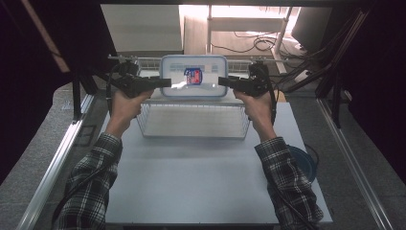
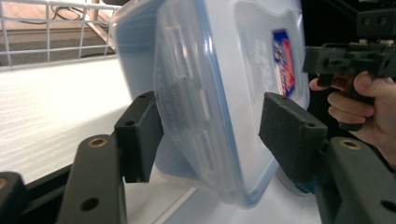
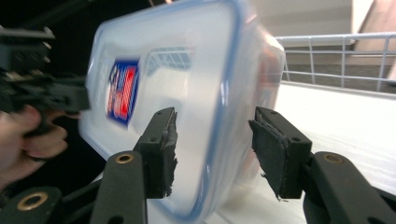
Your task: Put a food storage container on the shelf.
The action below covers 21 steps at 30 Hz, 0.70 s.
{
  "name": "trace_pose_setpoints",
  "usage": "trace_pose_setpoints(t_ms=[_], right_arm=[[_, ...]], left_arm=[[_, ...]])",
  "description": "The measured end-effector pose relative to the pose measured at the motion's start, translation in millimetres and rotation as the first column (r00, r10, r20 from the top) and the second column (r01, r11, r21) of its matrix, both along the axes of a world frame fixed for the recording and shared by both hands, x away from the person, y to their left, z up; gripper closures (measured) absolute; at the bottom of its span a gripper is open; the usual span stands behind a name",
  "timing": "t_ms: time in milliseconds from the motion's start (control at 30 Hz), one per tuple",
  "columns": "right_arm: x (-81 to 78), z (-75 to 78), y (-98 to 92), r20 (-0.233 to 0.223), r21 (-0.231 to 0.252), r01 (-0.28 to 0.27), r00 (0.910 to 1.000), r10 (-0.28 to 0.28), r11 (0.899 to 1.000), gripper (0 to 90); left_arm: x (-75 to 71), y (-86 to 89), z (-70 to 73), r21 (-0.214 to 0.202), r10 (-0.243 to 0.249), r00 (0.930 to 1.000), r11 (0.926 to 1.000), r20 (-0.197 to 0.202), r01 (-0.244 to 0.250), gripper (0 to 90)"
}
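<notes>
Standing on edge, long axis crosswise, the container (image 1: 193,82) sits between both slack, parted tongs.

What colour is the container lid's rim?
Blue, round the clear lid; the left gripper view shows it best.

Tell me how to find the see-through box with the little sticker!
Look across the white table to the wire basket at its far side. Just behind it stands the plastic box, between the left gripper and right gripper. It alone has a blue-edged lid and a red-and-blue sticker.
</notes>
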State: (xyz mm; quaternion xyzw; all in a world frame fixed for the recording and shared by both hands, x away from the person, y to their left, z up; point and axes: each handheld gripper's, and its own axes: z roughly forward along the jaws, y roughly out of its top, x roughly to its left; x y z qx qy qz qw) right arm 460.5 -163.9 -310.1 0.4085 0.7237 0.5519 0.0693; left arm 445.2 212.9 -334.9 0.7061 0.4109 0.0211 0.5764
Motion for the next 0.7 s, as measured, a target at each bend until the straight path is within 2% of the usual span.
trace_pose_setpoints(t_ms=[33,67,133,200,333,400,433,467,500,567,700], right_arm=[[-0.2,-0.9,2.1,0.004,-0.024,0.003,1.0000,-0.003,1.000,47.9],[-0.7,-2.3,5.1,0.009,-0.062,0.016,0.9998,-0.016,0.998,46.0],[0.4,-4.4,6.3,-0.003,-0.059,0.016,0.9999,-0.016,0.998,47.3],[1.7,-6.5,5.8,-0.017,-0.037,0.008,0.9998,-0.008,0.999,48.9],[-1.2,-6.6,7.5,-0.018,-0.039,0.010,0.9998,-0.011,0.999,49.9],[-3.0,-6.3,8.4,-0.020,-0.035,0.015,0.9997,-0.016,0.999,48.3],[-3.8,-6.1,9.0,-0.020,-0.030,0.020,0.9996,-0.021,0.999,47.2],[-4.3,-5.8,9.6,-0.022,-0.027,0.029,0.9993,-0.030,0.999,46.3],[-4.2,-5.9,9.8,-0.022,-0.024,0.034,0.9992,-0.034,0.999,46.1],[-4.1,-5.3,9.9,-0.015,-0.030,0.041,0.9990,-0.042,0.999,45.6],[-5.0,-3.5,11.6,0.015,-0.053,0.076,0.9971,-0.075,0.996,43.0]], left_arm=[[0.6,-0.2,-1.1,-0.001,0.003,0.9999,1.0000,-0.017,-0.003,35.8],[1.4,0.7,-2.2,0.002,0.002,0.9999,1.0000,-0.017,-0.002,33.9],[2.2,3.3,-4.1,-0.019,0.014,0.9996,0.9997,-0.024,-0.014,33.3],[2.4,4.8,-4.0,-0.015,0.024,0.9996,0.9996,-0.018,-0.024,33.4],[1.1,4.0,-1.2,0.024,0.081,0.9967,0.9964,-0.001,-0.081,30.5],[-0.7,2.6,0.4,0.078,0.124,0.9920,0.9891,0.027,-0.125,26.7],[-1.5,2.1,0.6,0.096,0.142,0.9893,0.9849,0.033,-0.144,26.1],[-2.0,2.3,0.6,0.097,0.154,0.9873,0.9828,0.039,-0.157,25.8],[-2.1,2.9,0.5,0.086,0.147,0.9885,0.9850,0.036,-0.150,26.3],[-2.4,2.8,1.0,0.071,0.130,0.9908,0.9887,0.038,-0.132,35.1],[-4.7,-1.2,5.3,0.077,0.135,0.9899,0.9874,0.044,-0.138,46.3]])
